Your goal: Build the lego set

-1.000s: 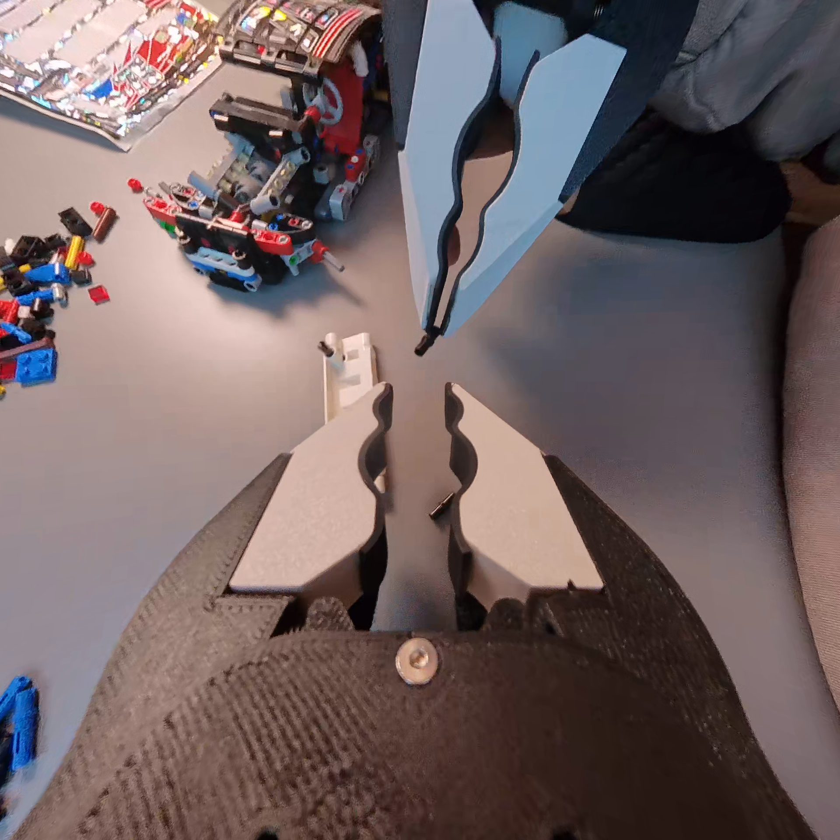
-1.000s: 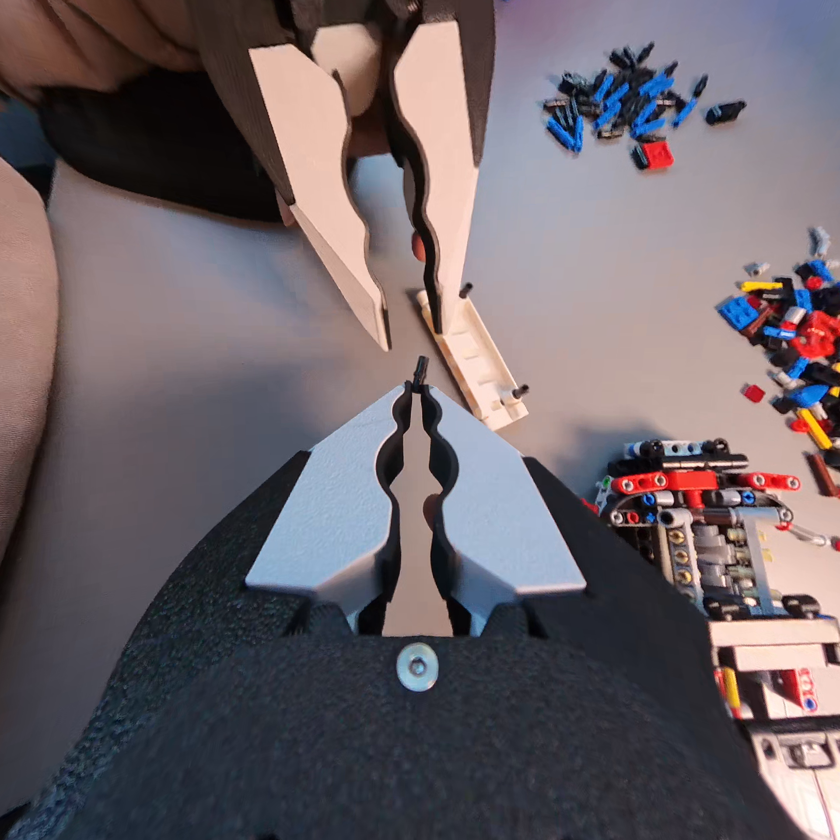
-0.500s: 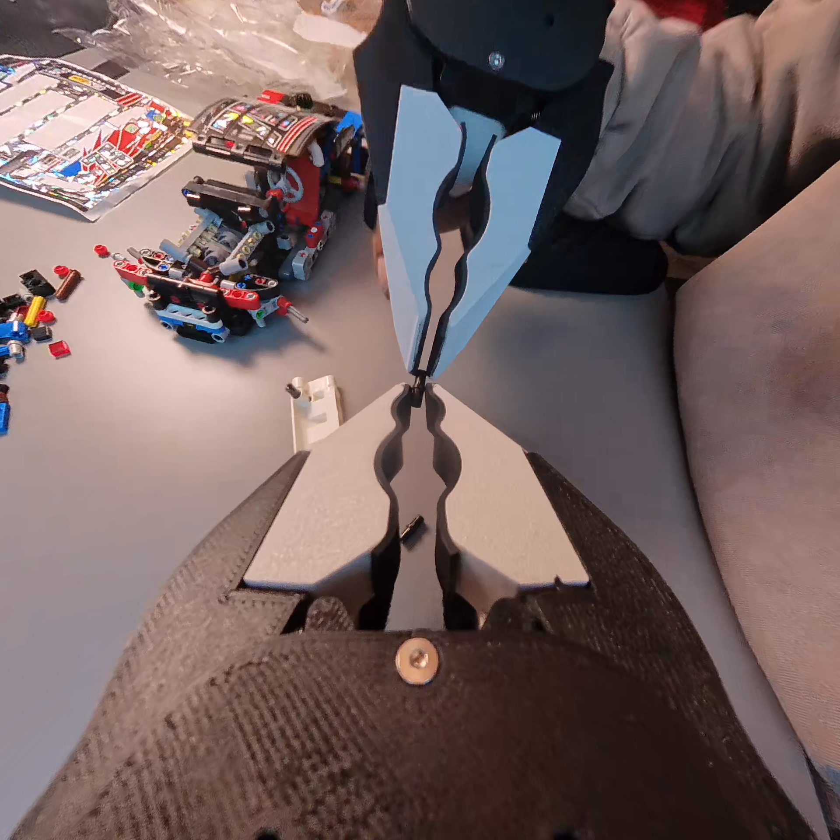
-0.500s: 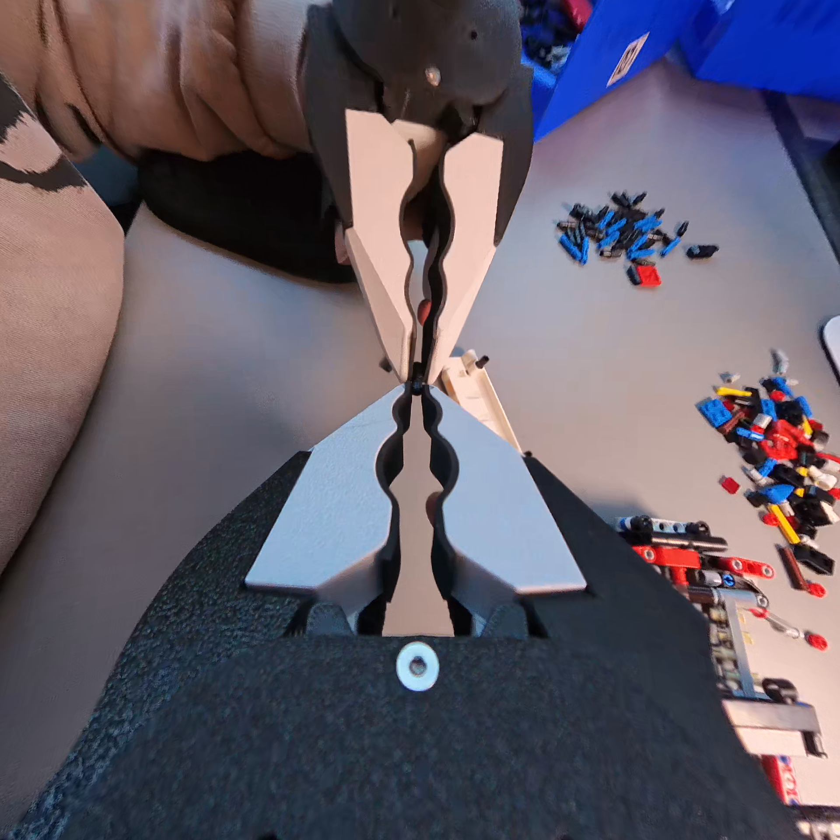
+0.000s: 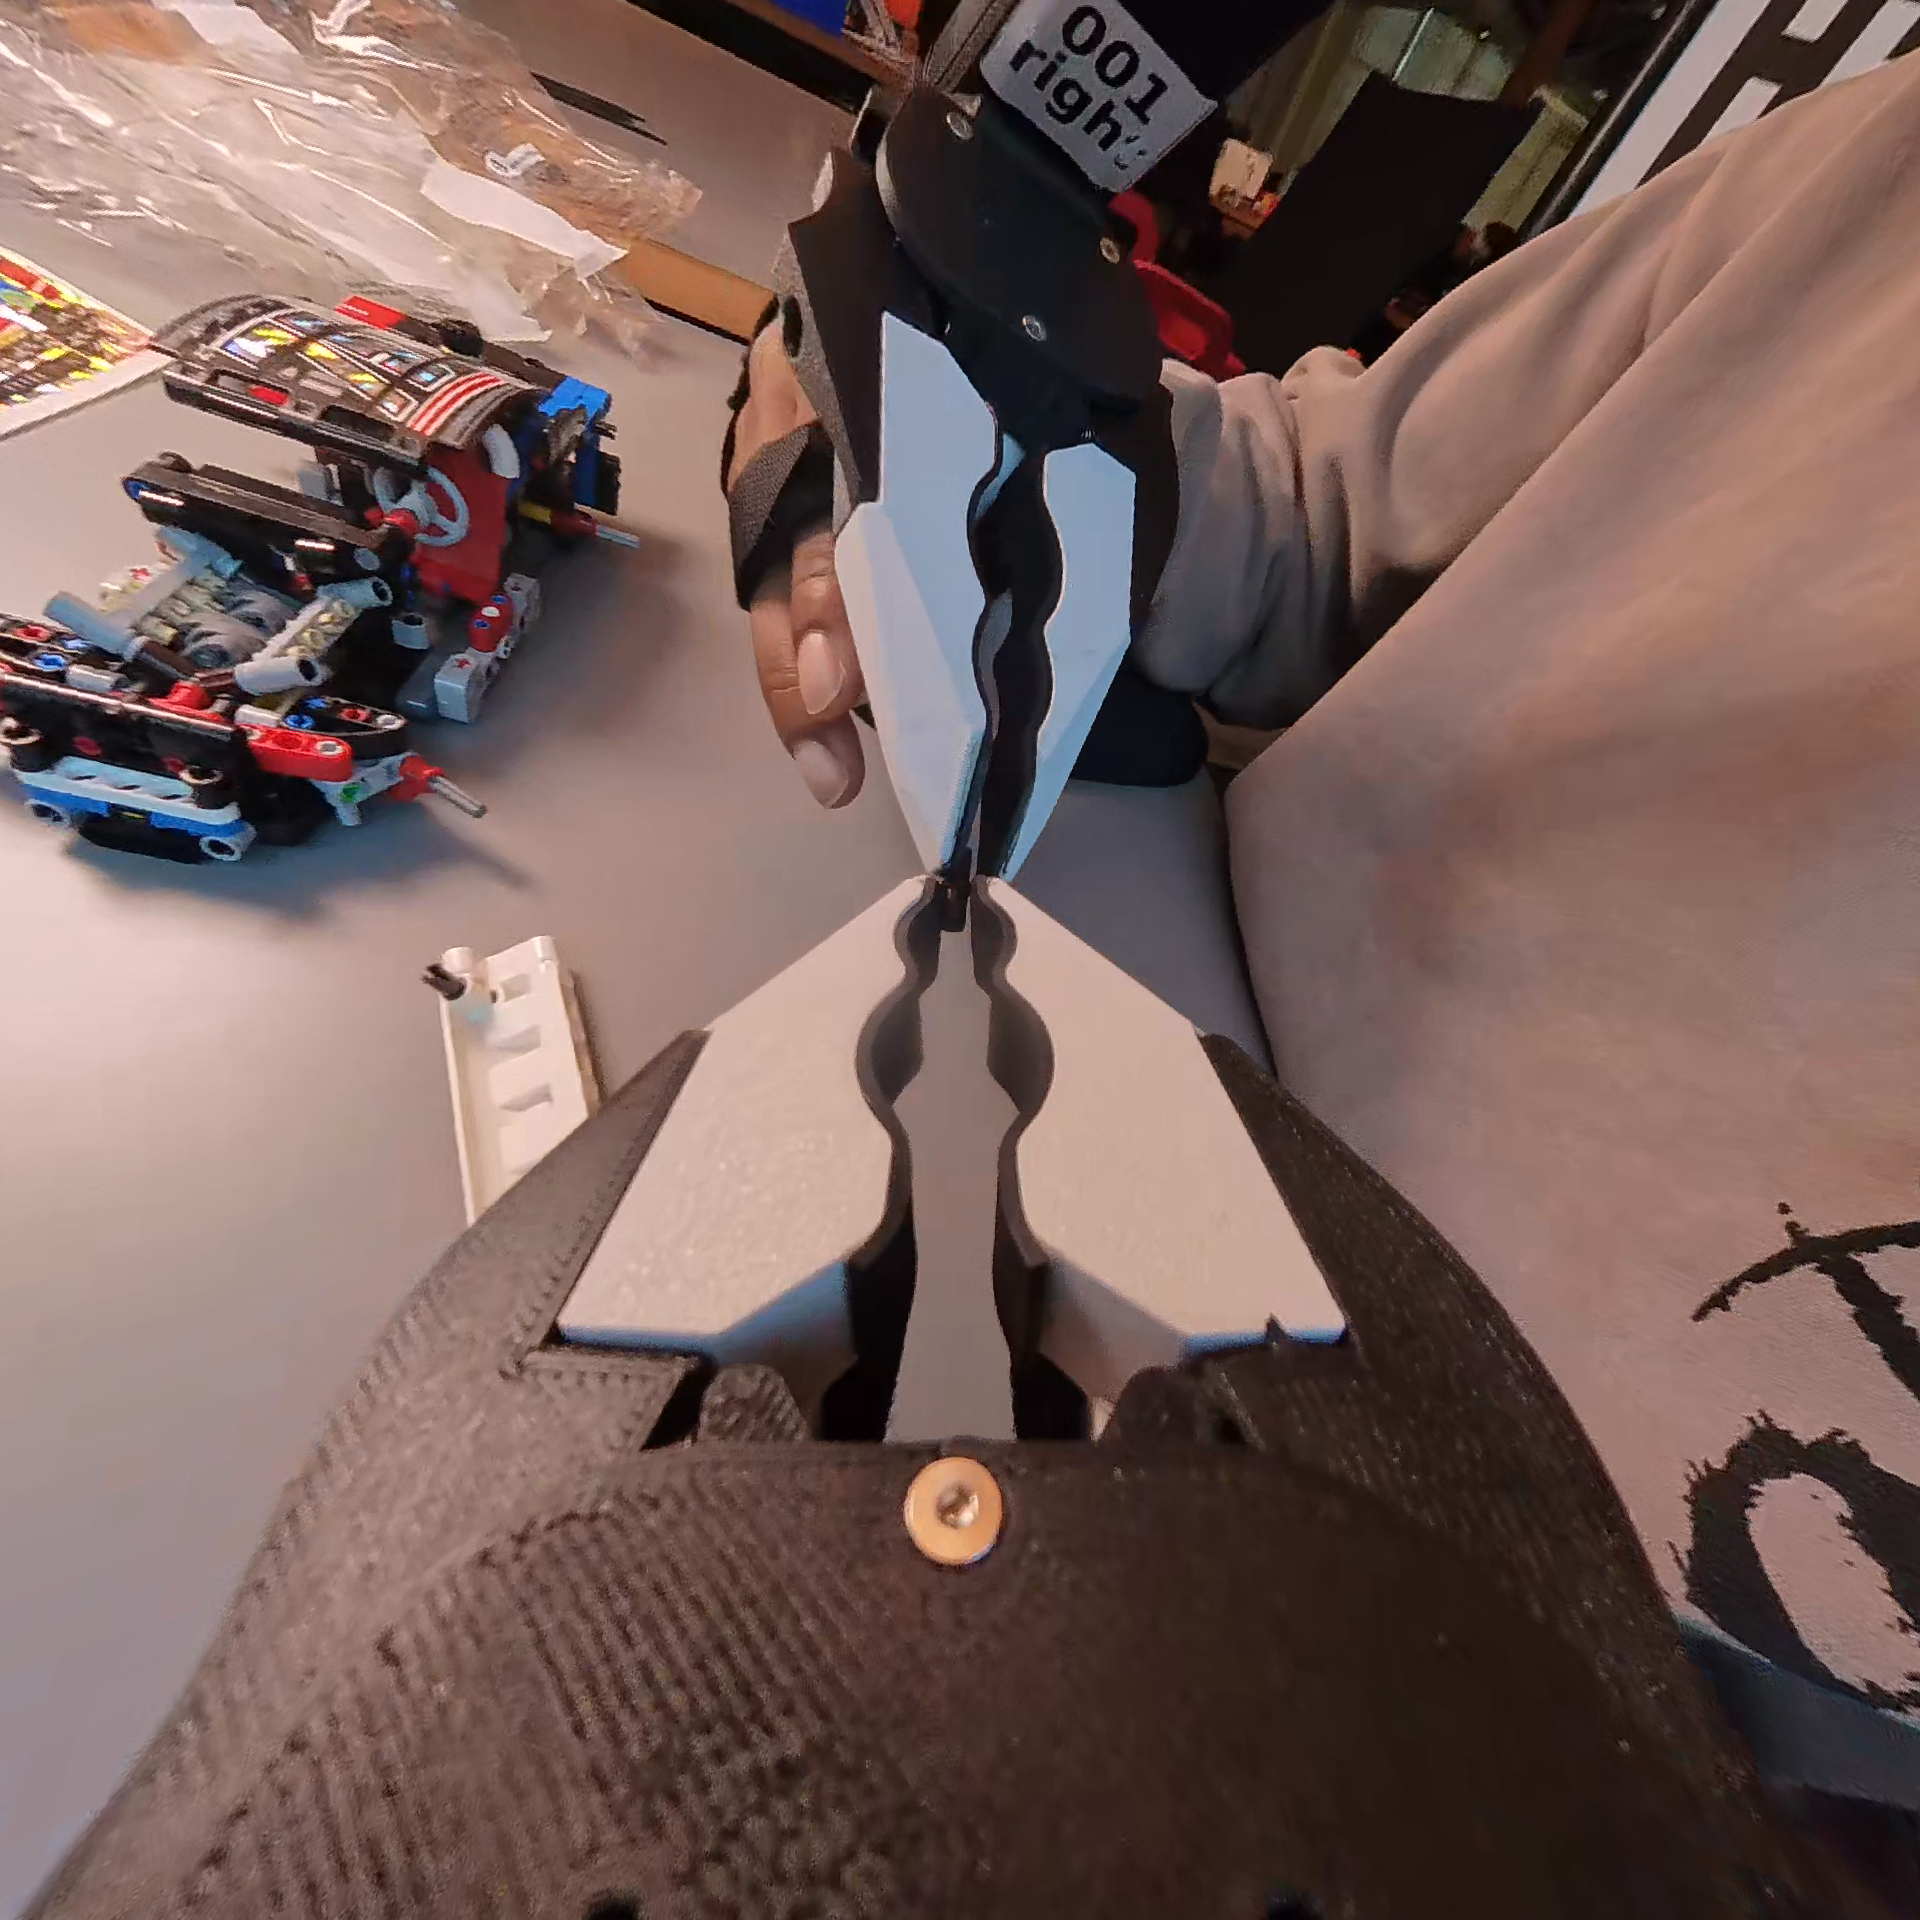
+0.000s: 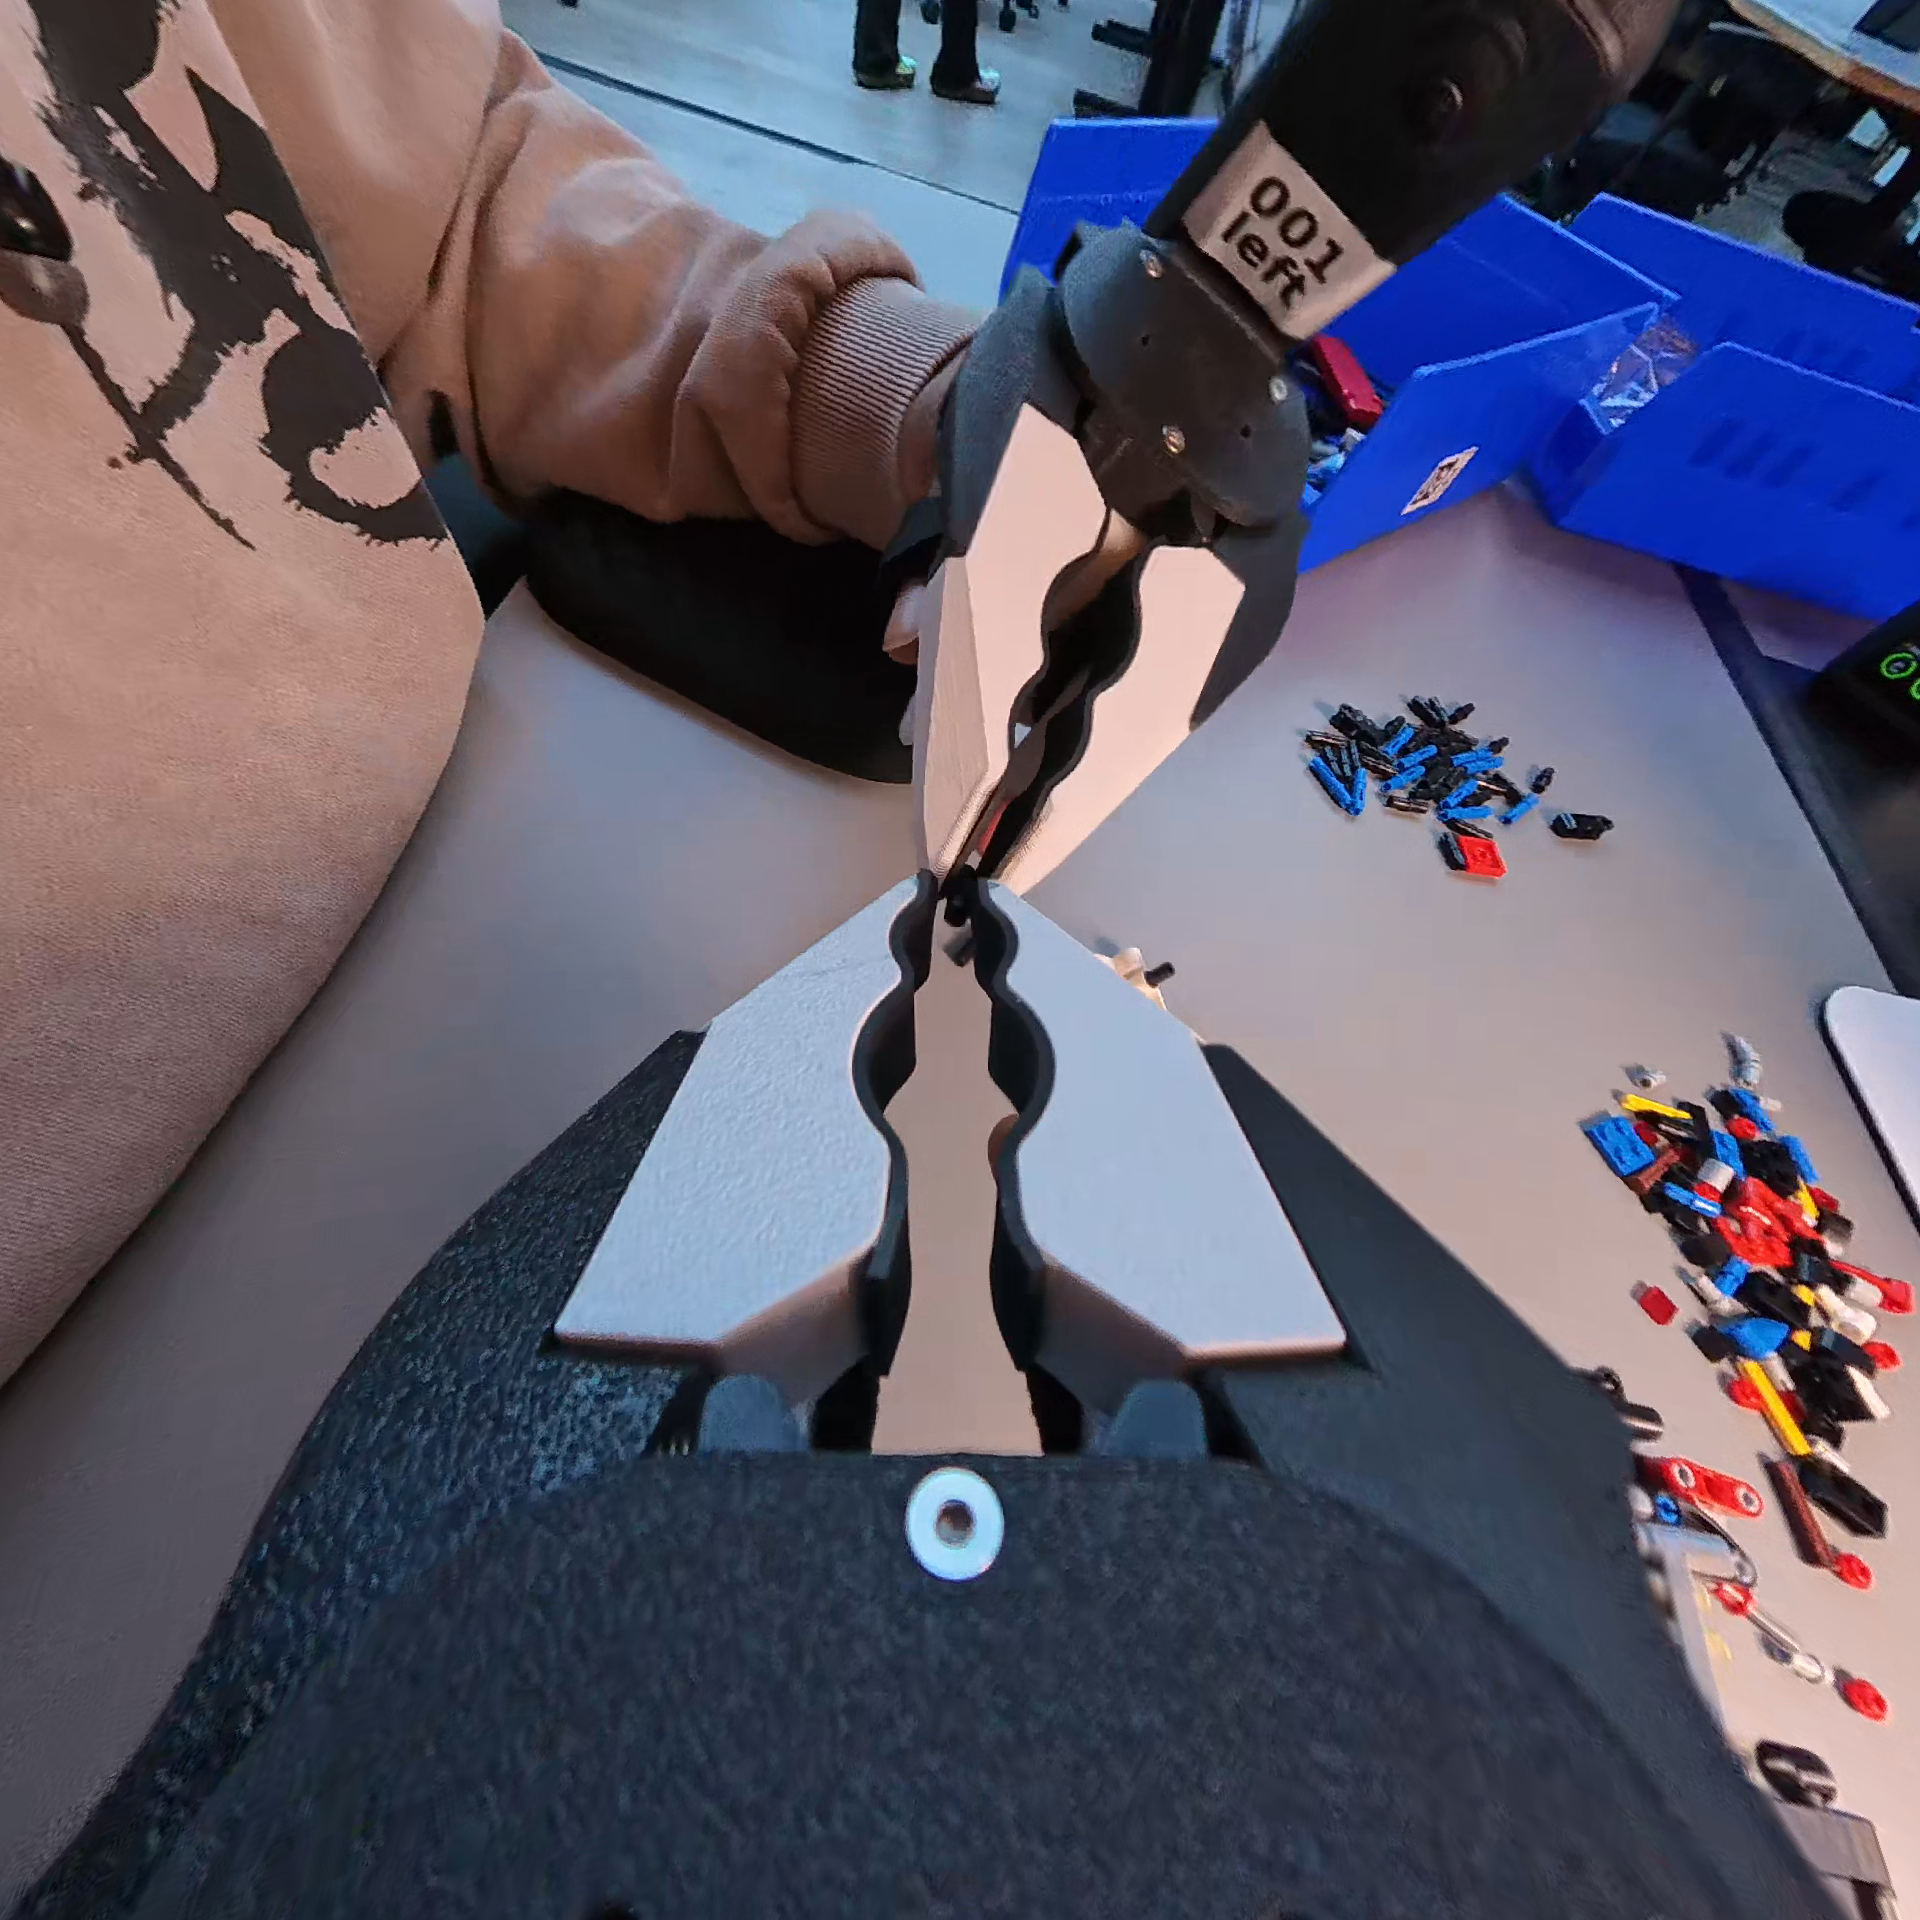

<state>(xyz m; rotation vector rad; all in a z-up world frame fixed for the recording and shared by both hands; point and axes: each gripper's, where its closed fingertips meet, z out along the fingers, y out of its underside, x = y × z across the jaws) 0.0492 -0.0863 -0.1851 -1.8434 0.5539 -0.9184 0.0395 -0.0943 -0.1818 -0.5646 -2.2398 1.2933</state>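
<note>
The left hand-held gripper (image 5: 954,906) and the right hand-held gripper (image 6: 954,902) met tip to tip above the grey table (image 5: 260,1195), both clenched on the same small black pin (image 5: 952,896), which sat pinched between the two pairs of tips. In the left wrist view the right one came down from above, with a person's hand (image 5: 805,644) behind it and a beige sleeve (image 5: 1507,623) to the right. A white panel (image 5: 509,1060) with a black peg at its far end lay on the table just left of the left gripper, partly hidden under its body. Farther left stood the partly built car (image 5: 281,603), red, black and blue, with a sticker sheet (image 5: 52,332) and clear bags (image 5: 312,156) beyond it. In the right wrist view a heap of blue and black pins (image 6: 1423,764) lay well apart to the right, a mixed pile of bricks (image 6: 1766,1247) lay nearer, and blue bins (image 6: 1662,395) stood at the far edge.
</note>
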